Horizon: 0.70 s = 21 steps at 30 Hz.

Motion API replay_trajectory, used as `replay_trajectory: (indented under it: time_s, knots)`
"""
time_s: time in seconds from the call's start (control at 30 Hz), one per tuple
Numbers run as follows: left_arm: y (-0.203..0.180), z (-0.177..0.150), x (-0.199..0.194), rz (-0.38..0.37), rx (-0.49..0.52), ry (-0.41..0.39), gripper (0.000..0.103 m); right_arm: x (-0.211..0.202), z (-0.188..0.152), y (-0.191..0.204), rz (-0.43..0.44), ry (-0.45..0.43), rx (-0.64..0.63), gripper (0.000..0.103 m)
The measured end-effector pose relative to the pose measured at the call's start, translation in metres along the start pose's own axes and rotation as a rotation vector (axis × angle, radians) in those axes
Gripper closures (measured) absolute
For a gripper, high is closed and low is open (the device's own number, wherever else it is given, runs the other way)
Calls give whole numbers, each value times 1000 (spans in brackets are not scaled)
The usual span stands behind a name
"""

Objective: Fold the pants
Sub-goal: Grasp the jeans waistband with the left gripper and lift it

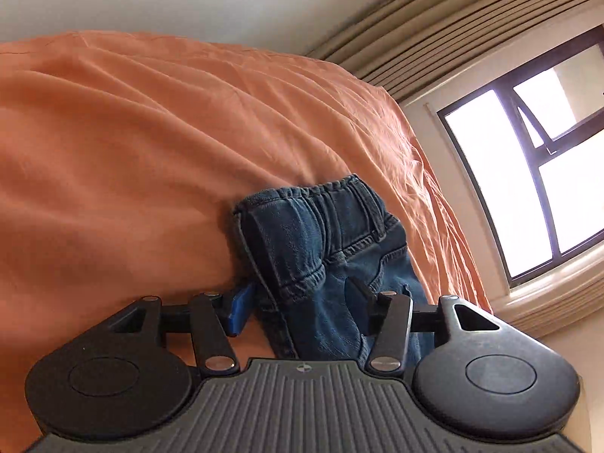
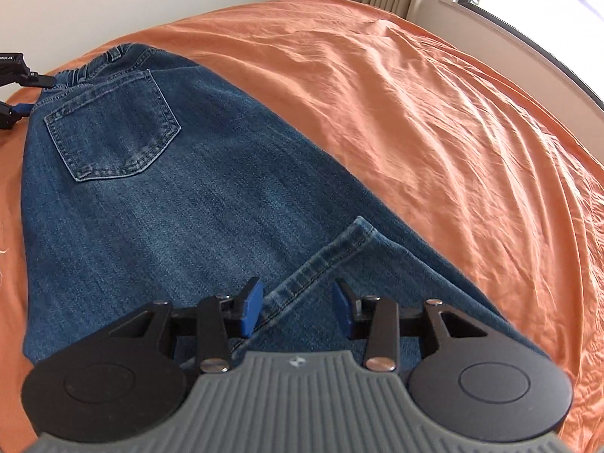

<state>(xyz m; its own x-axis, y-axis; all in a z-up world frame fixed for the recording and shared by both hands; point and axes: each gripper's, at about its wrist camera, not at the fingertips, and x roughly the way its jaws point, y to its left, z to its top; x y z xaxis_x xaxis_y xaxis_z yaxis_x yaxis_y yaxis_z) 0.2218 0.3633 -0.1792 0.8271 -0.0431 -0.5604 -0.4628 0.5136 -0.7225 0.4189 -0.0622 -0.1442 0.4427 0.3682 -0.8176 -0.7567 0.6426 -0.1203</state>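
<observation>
Blue denim pants (image 2: 151, 207) lie on the orange bedsheet (image 2: 434, 113), back pocket (image 2: 113, 128) up, with a leg hem (image 2: 321, 260) folded over the seat. My right gripper (image 2: 298, 309) is open, its blue pads on either side of the hem, low over the fabric. My left gripper (image 1: 302, 302) is open around the elastic waistband (image 1: 317, 226), which bunches up between the fingers. The left gripper also shows in the right wrist view (image 2: 22, 90) at the waistband corner, far left.
The orange sheet (image 1: 132, 151) covers the whole bed. A white wall stands behind it. Beige curtains (image 1: 472, 26) and a dark-framed window (image 1: 528, 170) are to the right, past the bed's edge.
</observation>
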Motion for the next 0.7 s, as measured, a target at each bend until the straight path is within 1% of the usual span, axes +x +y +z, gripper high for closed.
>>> replay_trajectory:
  time_s: [0.13,0.23,0.33,0.4,0.47,0.5,0.53,0.57,0.7]
  knots:
    - [9,5,13,-8,-9,0,46,21,13,-14,22,38,-25,66]
    - [11,6,20,-21,-3,-18,46,40,18,-20,53,77,-13,64]
    - [12,6,24,-27,-7,-30,47,52,16,-23,73,96,14,63]
    - [12,5,20,-28,9,-41,58,56,16,-27,83,99,54,63]
    - [6,4,16,-13,43,-57,69,56,16,-27,81,99,57,63]
    - [2,3,13,-7,55,-64,72,53,16,-25,74,100,55,63]
    - [-2,3,10,-5,64,-71,79,51,17,-24,69,100,58,63]
    - [-8,4,7,-7,72,-81,83,49,18,-23,62,96,62,63]
    - [-43,1,-19,-18,143,-131,85,22,14,-24,34,31,108,67]
